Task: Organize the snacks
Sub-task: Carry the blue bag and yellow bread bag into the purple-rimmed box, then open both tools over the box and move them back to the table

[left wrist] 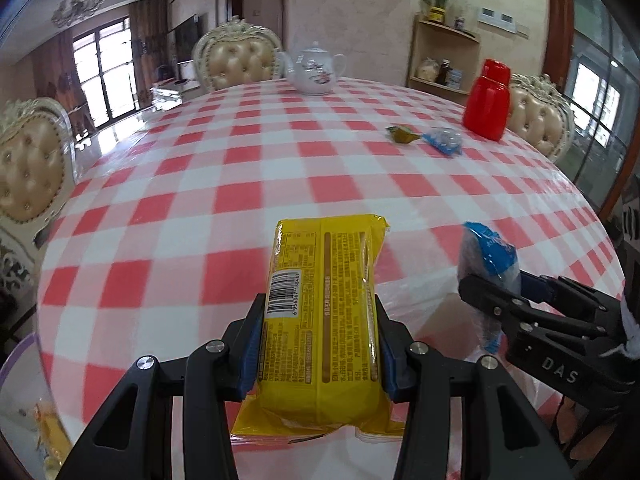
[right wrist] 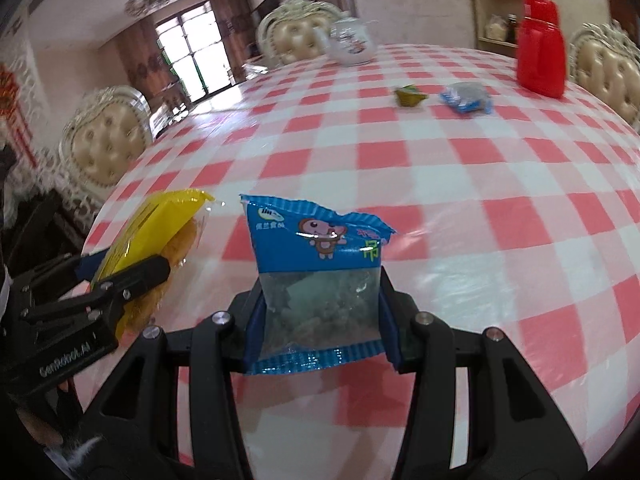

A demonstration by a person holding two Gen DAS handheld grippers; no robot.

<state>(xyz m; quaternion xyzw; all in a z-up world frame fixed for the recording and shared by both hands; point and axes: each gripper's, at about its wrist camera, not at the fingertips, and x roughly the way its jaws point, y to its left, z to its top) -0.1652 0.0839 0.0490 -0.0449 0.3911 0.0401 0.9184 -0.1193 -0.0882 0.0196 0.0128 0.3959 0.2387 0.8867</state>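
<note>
The left gripper (left wrist: 320,344) pinched the yellow pack (left wrist: 322,312); the right gripper (right wrist: 320,320) pinched the blue bag (right wrist: 316,276). Best to hold both tight, away from snacks at one o'clock.

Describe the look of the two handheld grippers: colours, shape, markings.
Both are black linkage frames with silver pivot bolts and triangular cut-outs. The left gripper and the right gripper have blue pads on their fingers. White lettering marks their bodies: "DAS" on the right, "GenRobot.AI" on the left.
</note>
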